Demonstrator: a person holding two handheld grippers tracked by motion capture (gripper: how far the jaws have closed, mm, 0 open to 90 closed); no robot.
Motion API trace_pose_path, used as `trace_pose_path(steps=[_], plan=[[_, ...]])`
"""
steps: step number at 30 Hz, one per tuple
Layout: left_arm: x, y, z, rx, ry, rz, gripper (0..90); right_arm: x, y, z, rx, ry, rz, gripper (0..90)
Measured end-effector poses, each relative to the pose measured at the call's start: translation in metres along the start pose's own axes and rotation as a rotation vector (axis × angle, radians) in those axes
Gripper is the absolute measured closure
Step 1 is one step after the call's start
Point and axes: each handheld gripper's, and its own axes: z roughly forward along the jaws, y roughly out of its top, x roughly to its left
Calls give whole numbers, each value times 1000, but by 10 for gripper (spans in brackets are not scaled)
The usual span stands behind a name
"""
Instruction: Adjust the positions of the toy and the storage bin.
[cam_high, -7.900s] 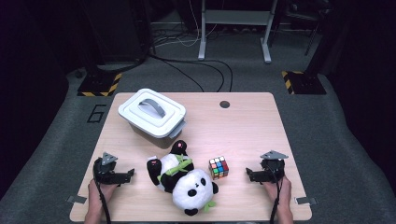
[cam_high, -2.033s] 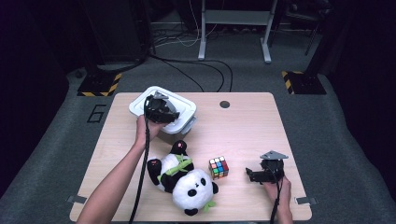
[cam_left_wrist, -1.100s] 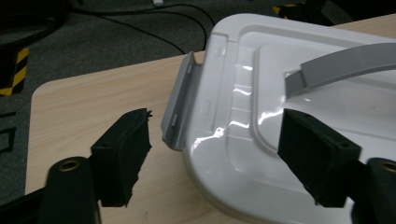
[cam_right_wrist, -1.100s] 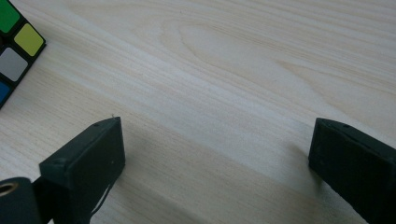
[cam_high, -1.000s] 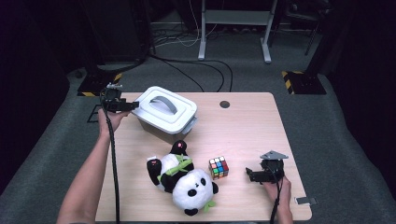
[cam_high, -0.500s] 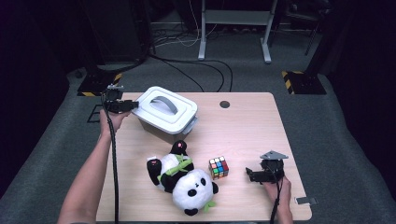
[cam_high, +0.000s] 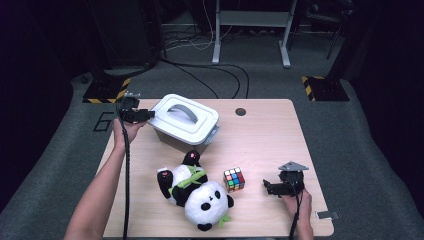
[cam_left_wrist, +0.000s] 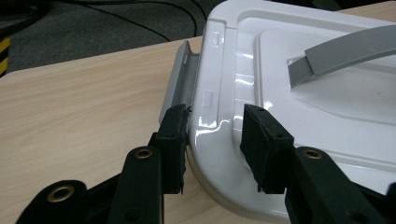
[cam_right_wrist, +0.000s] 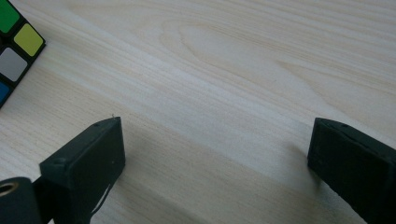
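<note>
Left gripper (cam_left_wrist: 212, 135), spread a second ago, has just been closing; its jaws are now pinching the white box (cam_high: 186, 122) lid's corner edge beside the grey latch (cam_left_wrist: 180, 79). Right gripper (cam_right_wrist: 215, 154) is resting unmoved, jaws spread over bare bench (cam_right_wrist: 233, 70), cube (cam_right_wrist: 14, 51) just outside its left jaw.

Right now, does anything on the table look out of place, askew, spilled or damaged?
Nothing spilled or visibly damaged. The white lidded box sits skewed to the table's edges, and its grey side latch is flipped outward beside the left tongs. The plush panda lies sprawled on its back beside the puzzle cube.
</note>
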Motion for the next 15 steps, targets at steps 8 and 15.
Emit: trace_pose_path(steps=[8,15], plan=[[-16,0,1,12,-15,23,607,0,0,0,-1,-2,2,35],[-28,2,4,19,-20,35,607,0,0,0,0,-1,2,36]])
